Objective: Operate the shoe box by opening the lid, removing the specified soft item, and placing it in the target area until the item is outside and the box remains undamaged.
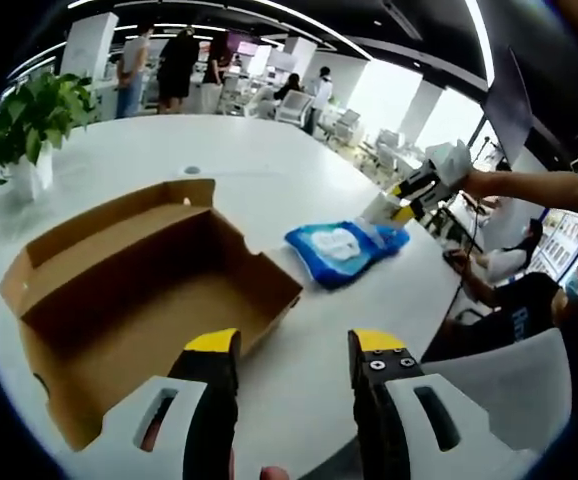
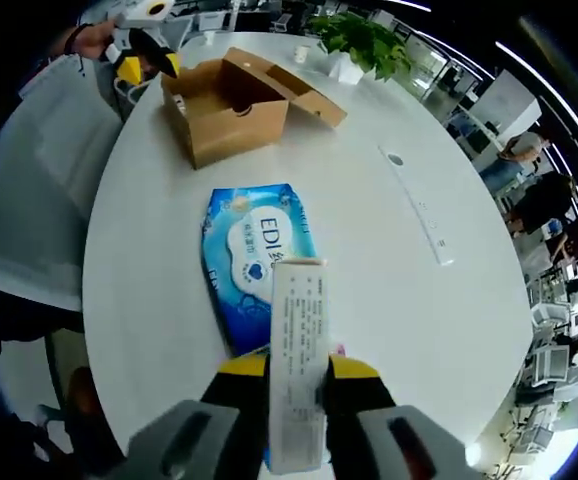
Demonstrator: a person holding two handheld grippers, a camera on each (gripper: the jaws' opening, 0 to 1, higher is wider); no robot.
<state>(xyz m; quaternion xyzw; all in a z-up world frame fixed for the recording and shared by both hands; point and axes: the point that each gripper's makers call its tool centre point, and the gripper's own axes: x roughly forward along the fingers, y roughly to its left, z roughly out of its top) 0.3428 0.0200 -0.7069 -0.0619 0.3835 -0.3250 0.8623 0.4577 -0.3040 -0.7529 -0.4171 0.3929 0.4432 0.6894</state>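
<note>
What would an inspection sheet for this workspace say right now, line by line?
Surface: white round table, mostly bare.
Job's things: cardboard shoe box open, lid flap folded back, inside looks empty; blue wipes pack lies flat on the table, outside the box.
Clutter: white paper strip between the right gripper's jaws; long white bar on the table; potted plant at the table edge.
Grippers: left gripper open, near the box; right gripper shut on the paper strip, over the pack.
Cables: nothing seen.
Surroundings: open office, people standing in the background.
</note>
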